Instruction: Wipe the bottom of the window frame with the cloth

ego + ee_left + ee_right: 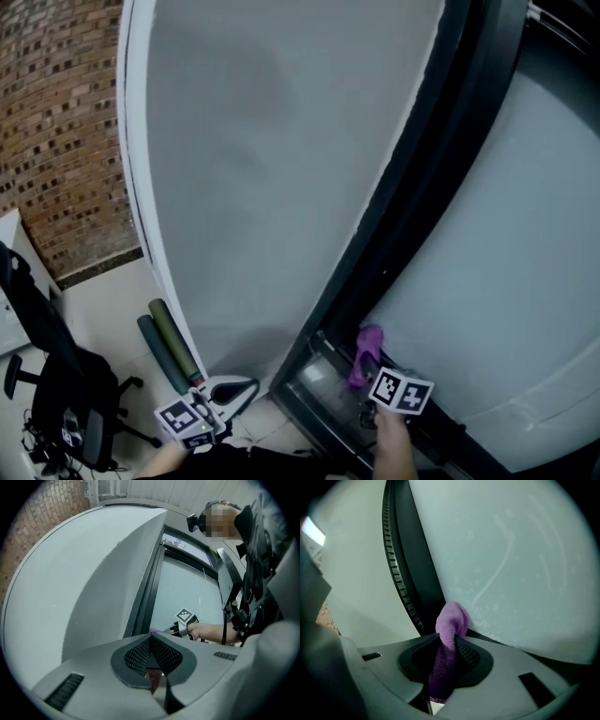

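Note:
A purple cloth [449, 641] is pinched between the jaws of my right gripper [451, 644], its bunched tip pressed into the corner where the dark window frame [405, 569] meets the glass. In the head view the cloth [366, 354] sticks out ahead of the right gripper [373, 367] at the lower end of the black frame [412, 225]. My left gripper [199, 401] hangs low by the white wall, away from the frame; its jaws [151, 649] are closed together with nothing between them. The left gripper view also catches the right gripper [177, 629] at the frame's base.
A white wall panel [272, 169] runs left of the frame, frosted glass [506, 253] to its right. Two rolled mats [169, 347] lean at the wall's foot. A black office chair [56, 384] stands at lower left beside a brick wall [56, 122].

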Available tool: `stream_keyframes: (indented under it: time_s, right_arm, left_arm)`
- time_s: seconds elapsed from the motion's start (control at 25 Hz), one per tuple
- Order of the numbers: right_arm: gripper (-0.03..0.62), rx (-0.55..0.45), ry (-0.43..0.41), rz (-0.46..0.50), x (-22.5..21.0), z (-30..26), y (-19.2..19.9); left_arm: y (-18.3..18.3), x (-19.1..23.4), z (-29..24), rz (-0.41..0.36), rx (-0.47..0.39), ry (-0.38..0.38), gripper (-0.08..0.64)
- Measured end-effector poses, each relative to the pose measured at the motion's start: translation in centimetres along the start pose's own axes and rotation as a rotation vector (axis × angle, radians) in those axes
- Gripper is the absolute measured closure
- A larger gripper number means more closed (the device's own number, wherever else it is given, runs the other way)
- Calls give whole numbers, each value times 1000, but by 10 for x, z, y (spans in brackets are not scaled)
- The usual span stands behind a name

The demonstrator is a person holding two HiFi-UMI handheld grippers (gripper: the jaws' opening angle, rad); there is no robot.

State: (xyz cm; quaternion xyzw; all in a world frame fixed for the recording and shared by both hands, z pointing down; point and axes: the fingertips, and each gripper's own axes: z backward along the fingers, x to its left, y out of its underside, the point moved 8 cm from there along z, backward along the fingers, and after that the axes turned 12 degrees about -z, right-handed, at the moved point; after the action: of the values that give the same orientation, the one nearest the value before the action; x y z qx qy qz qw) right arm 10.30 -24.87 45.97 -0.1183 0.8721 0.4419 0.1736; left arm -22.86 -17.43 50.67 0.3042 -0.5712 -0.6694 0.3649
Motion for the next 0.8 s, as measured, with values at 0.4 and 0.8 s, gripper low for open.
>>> stream_keyframes:
  time_s: [0.4, 0.8]
  right_arm:
    - [508, -68, 93, -45, -28, 40, 10]
    - [508, -117, 134, -103, -51, 69, 19]
  left_arm:
    - [-2, -9, -19, -5, -2, 107, 565]
    - [-1, -20, -44, -3, 28, 198, 565]
